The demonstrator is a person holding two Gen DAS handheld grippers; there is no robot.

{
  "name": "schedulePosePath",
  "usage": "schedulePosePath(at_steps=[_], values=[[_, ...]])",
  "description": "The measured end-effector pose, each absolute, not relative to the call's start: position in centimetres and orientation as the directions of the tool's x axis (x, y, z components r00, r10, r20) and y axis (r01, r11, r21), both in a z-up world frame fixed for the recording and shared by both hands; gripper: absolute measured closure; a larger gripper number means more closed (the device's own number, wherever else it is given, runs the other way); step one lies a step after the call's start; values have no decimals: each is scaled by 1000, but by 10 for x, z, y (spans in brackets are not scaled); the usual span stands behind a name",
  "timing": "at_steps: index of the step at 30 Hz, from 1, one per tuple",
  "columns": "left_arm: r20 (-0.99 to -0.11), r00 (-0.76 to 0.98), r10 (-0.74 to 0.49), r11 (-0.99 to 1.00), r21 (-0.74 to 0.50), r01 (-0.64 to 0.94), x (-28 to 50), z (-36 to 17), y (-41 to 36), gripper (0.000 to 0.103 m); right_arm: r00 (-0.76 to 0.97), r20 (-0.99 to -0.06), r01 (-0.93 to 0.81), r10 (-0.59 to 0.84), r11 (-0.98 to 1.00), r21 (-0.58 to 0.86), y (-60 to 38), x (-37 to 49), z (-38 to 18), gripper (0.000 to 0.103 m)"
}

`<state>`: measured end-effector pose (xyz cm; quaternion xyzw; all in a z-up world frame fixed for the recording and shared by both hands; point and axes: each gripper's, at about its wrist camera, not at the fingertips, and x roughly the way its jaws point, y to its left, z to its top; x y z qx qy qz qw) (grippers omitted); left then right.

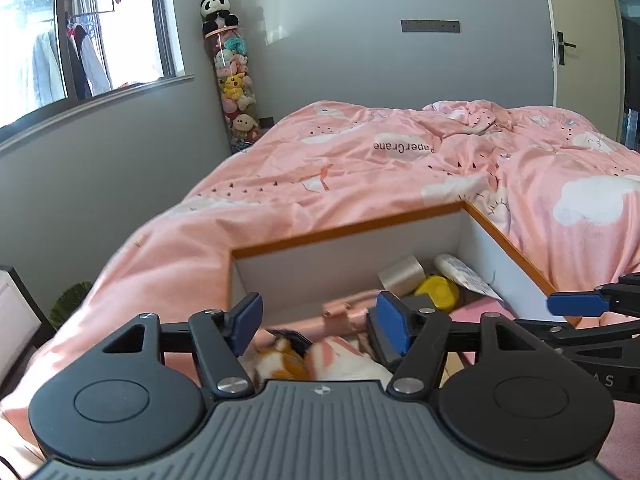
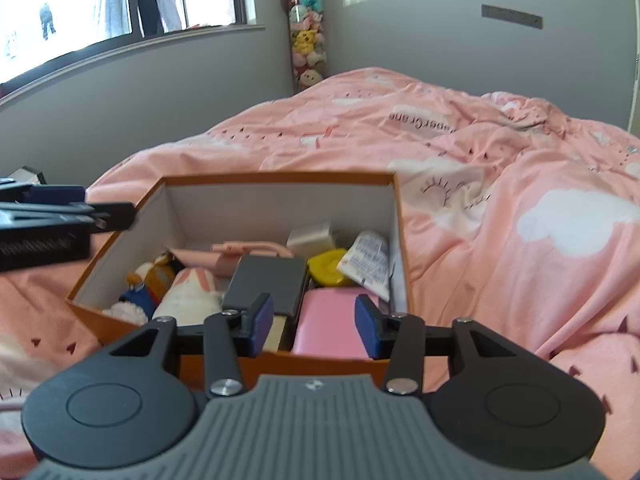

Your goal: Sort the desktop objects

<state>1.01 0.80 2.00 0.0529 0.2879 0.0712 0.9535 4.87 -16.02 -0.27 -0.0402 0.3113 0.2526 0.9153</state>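
An orange box with white inner walls (image 2: 280, 196) sits on the pink bed. It holds a grey flat case (image 2: 268, 286), a pink case (image 2: 330, 320), a yellow round thing (image 2: 328, 266), a white tube (image 2: 370, 262), a tape roll (image 2: 312, 238), a pink pouch (image 2: 224, 258) and plush toys (image 2: 160, 280). My right gripper (image 2: 314, 328) is open and empty over the box's near edge. My left gripper (image 1: 320, 320) is open and empty above the box (image 1: 344, 240), over the plush toys (image 1: 288, 360). The right gripper's fingers (image 1: 576, 306) show at the right of the left wrist view.
A pink quilt (image 2: 500, 160) with cloud prints covers the bed around the box. A tall clear tube of plush toys (image 1: 236, 80) stands in the corner by the window (image 1: 80, 32). A door (image 1: 580, 40) is at the far right.
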Motion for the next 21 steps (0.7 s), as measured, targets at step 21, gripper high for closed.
schedulePosePath(at_steps=[21], values=[[-656,736,165,980,28,-195,14,-45,18,14,684,-572,-503,454,861,81,-149,45,-35,40]])
